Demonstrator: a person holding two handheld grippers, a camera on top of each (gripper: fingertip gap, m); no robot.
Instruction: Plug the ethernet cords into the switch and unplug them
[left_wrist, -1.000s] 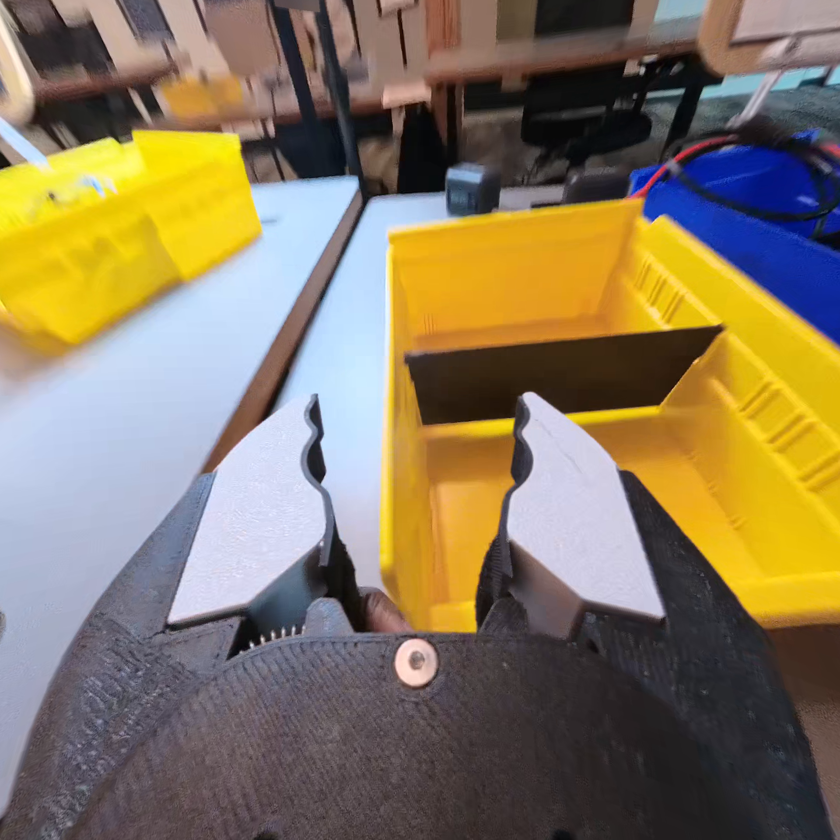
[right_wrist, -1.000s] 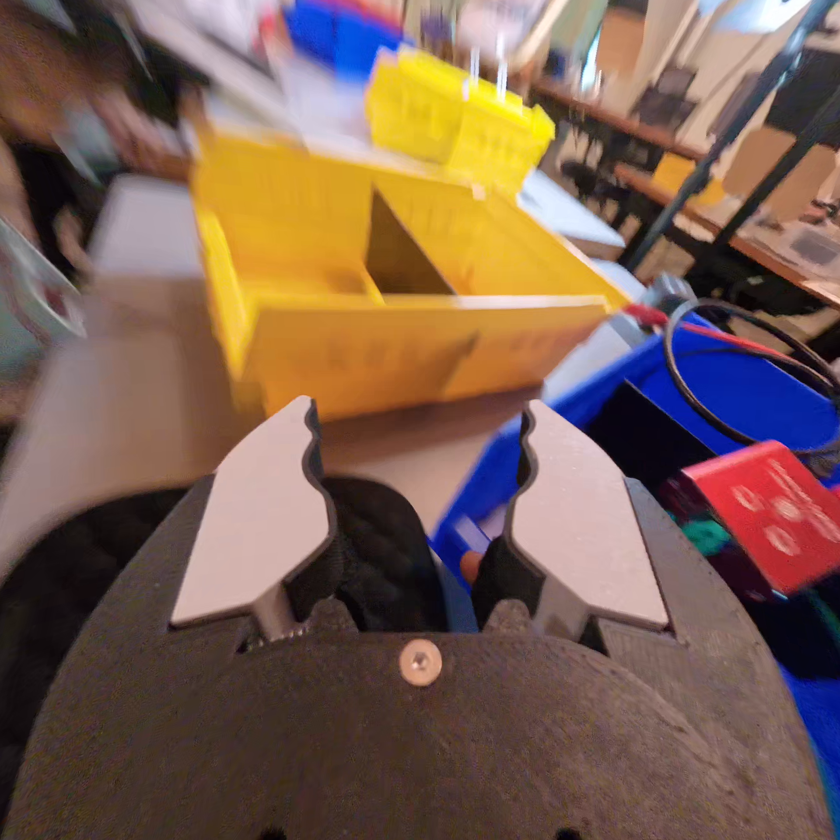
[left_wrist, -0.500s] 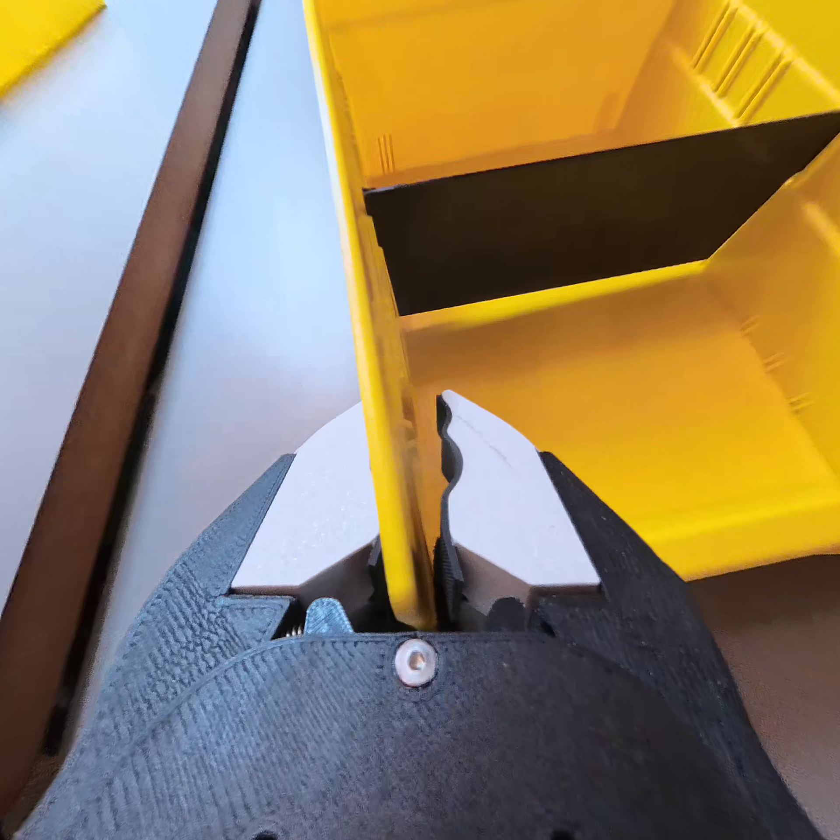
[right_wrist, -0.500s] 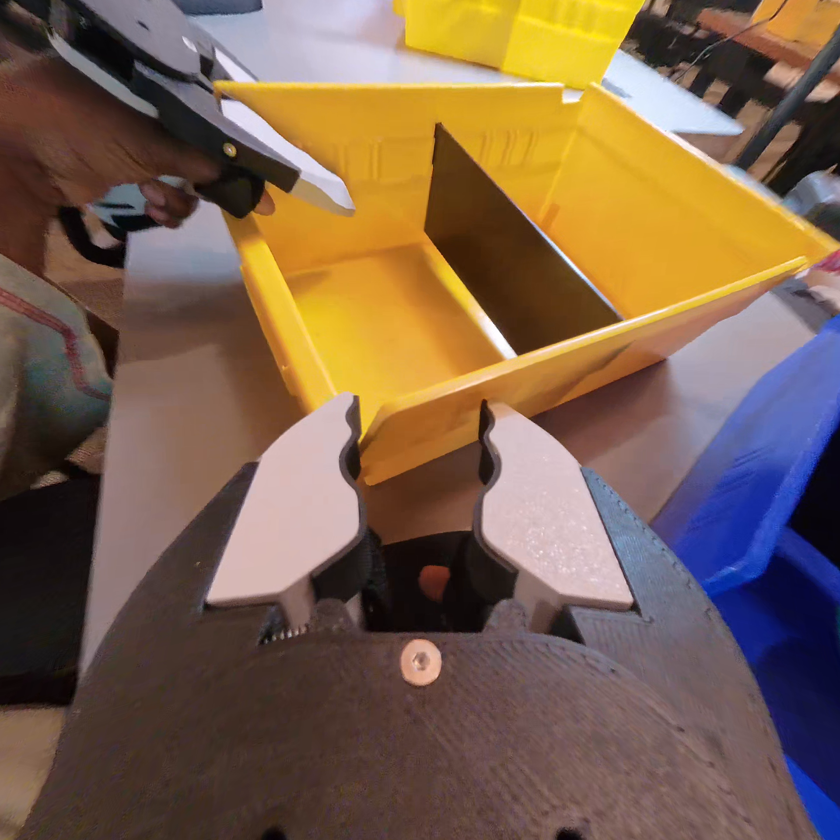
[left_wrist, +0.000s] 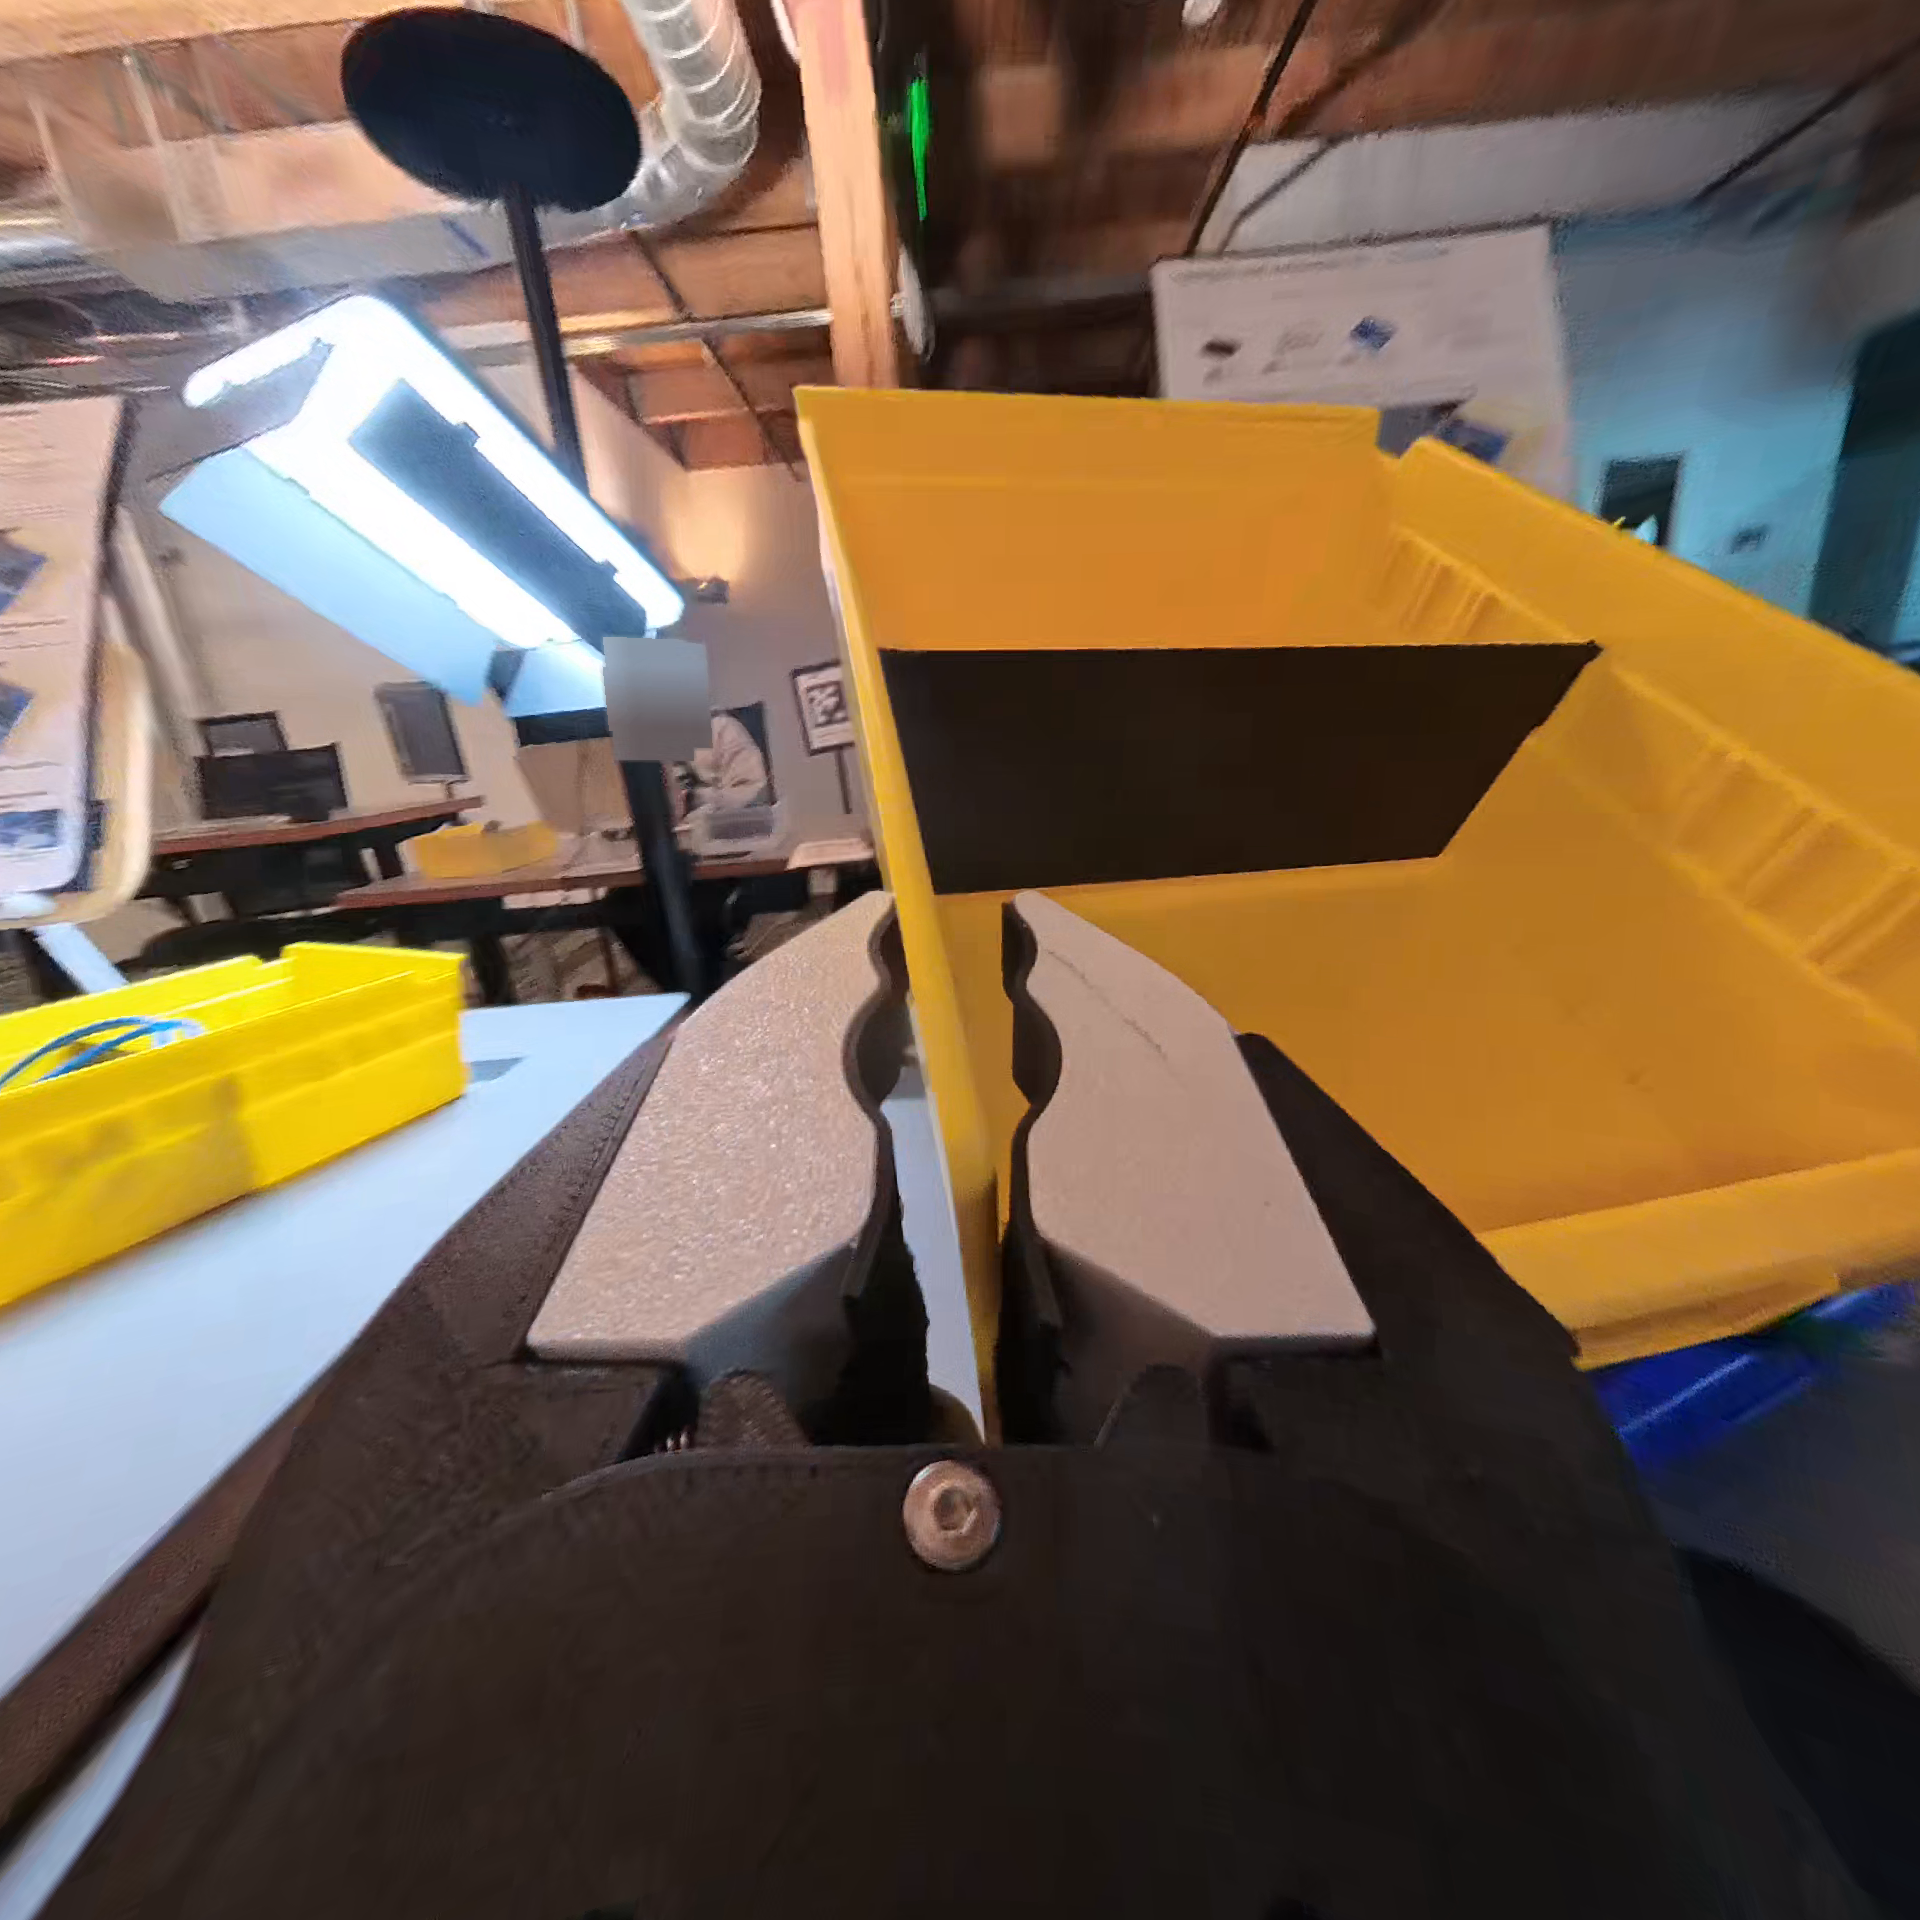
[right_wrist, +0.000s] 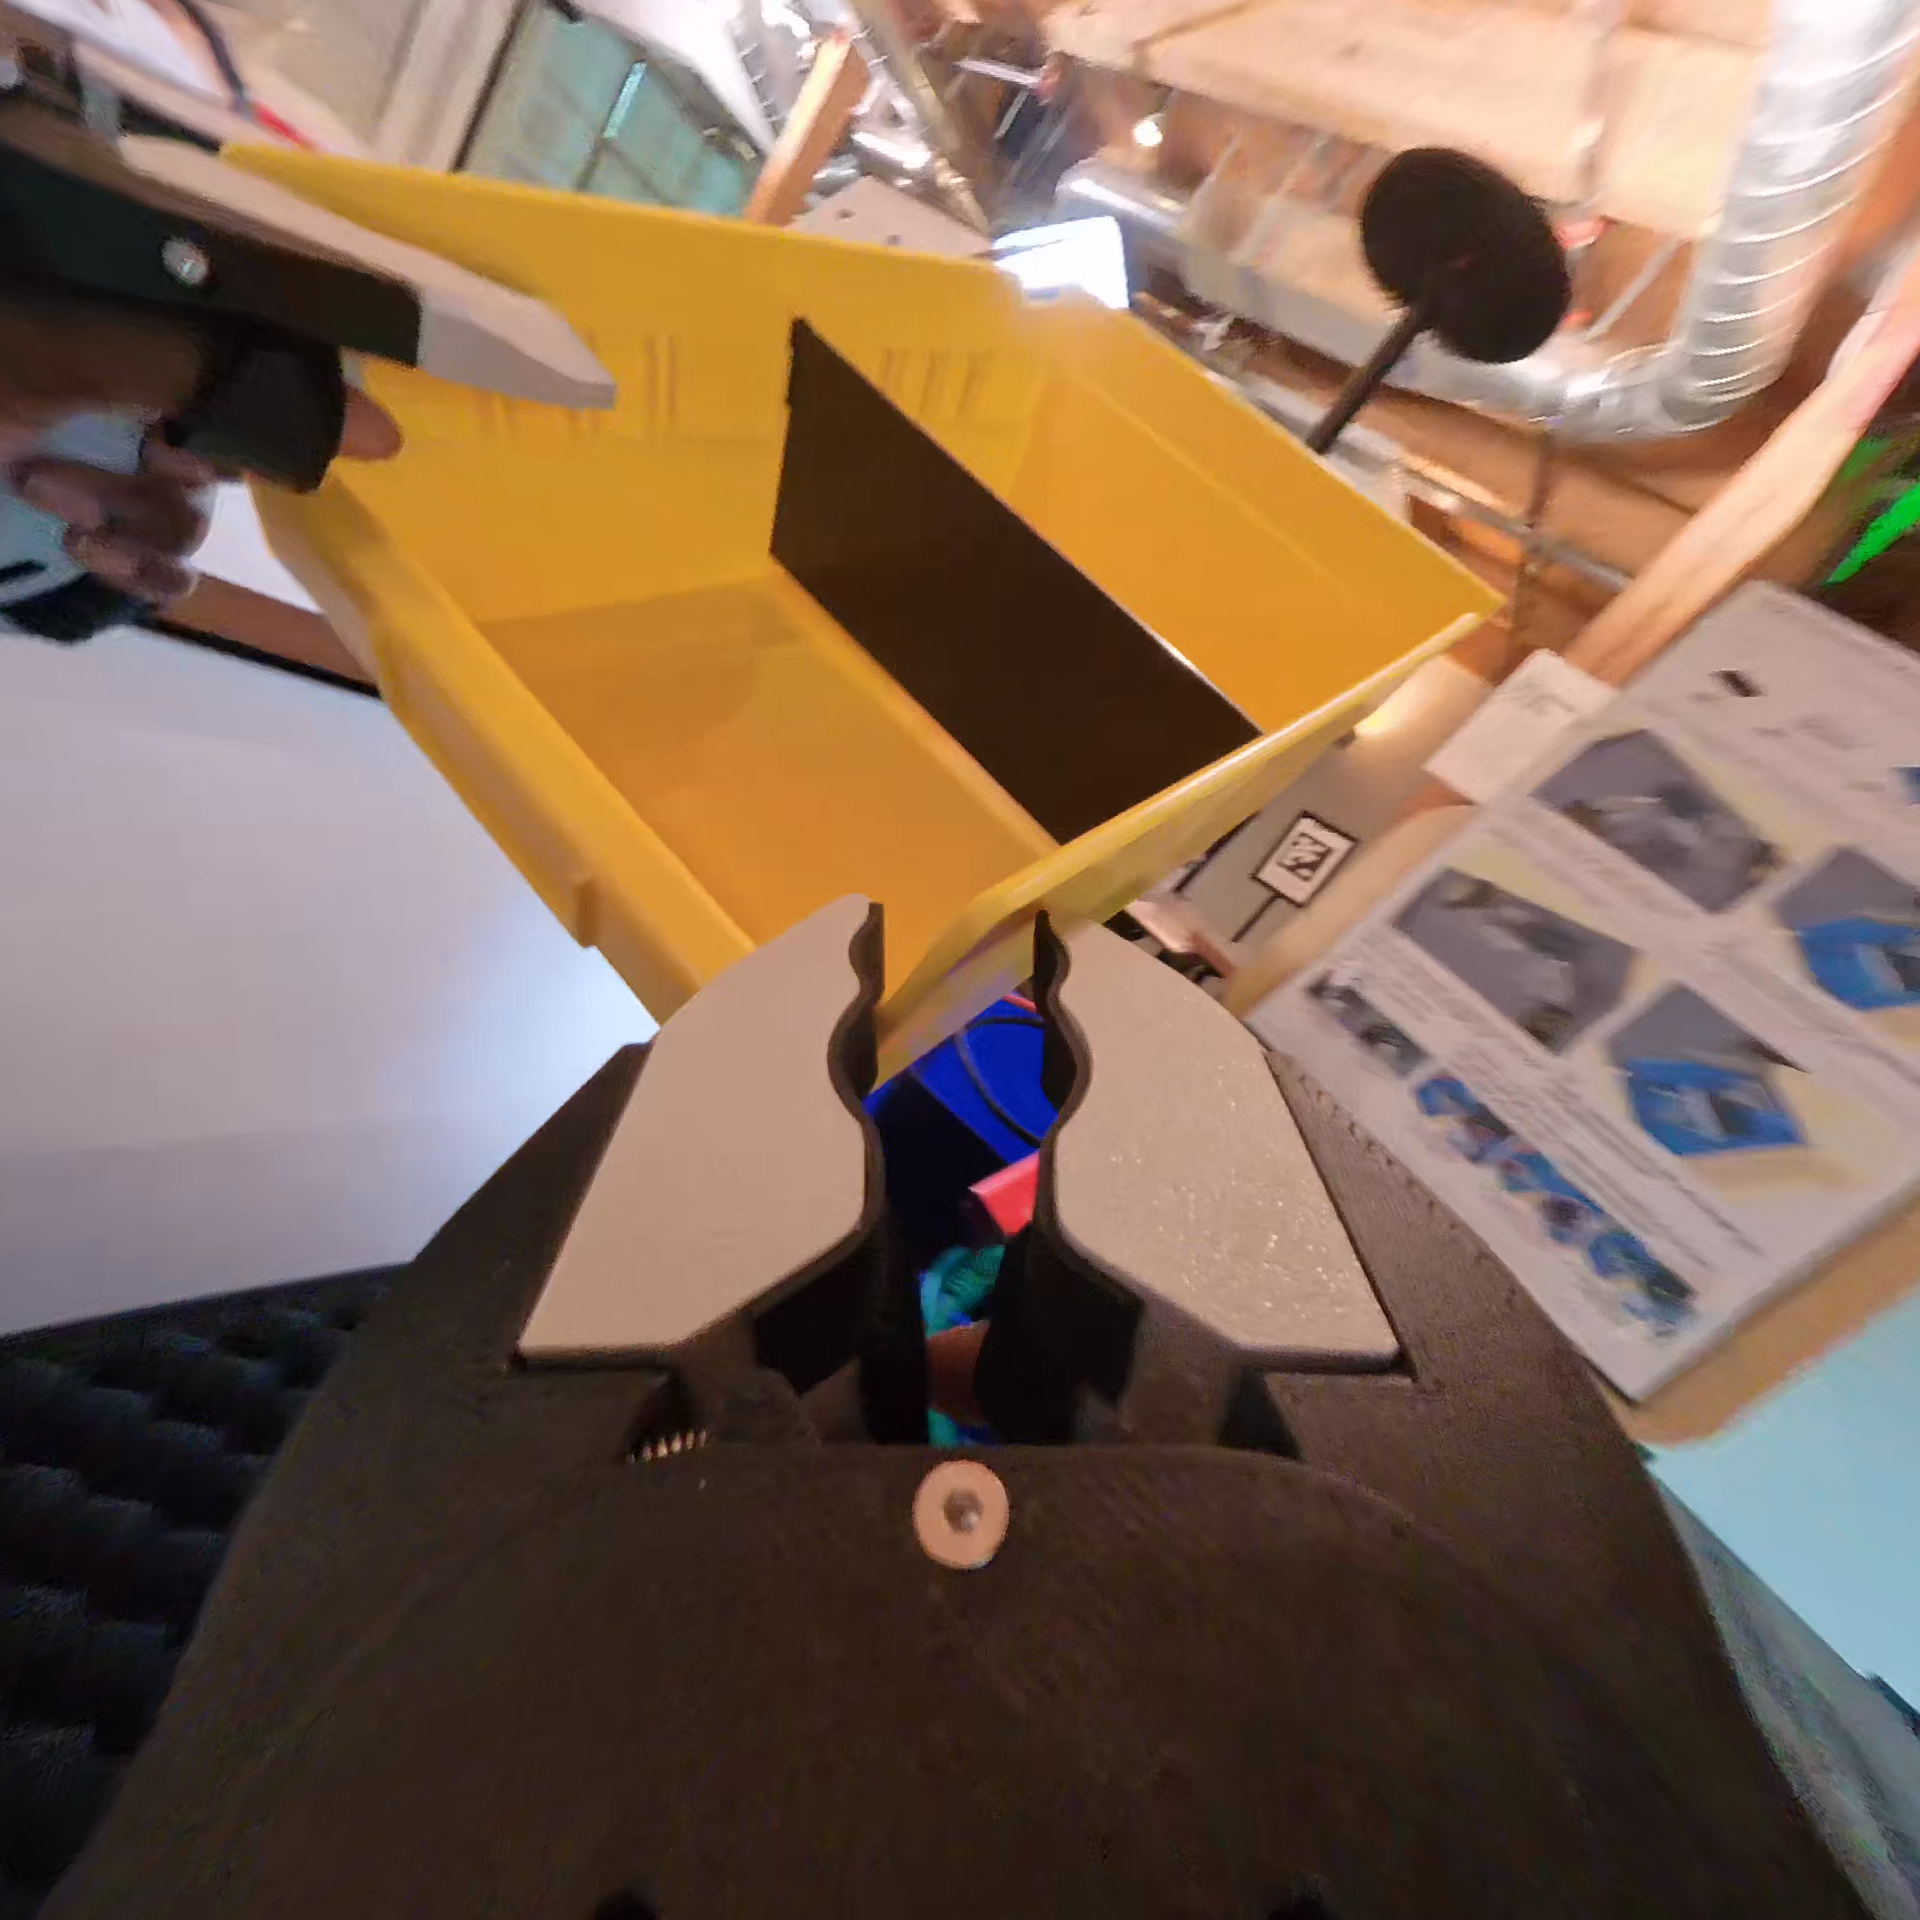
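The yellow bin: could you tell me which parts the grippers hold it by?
The left gripper clamps one side wall of the bin; the right gripper grips the opposite wall's edge.

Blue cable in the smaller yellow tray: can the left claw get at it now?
Probably not: the left claw is clamped on the yellow bin by its wall, and the cable lies off to its side.

Bright ceiling light panel (left_wrist: 416, 499) glaring; background motion-blurred, perhaps fisheye-warped at edges.
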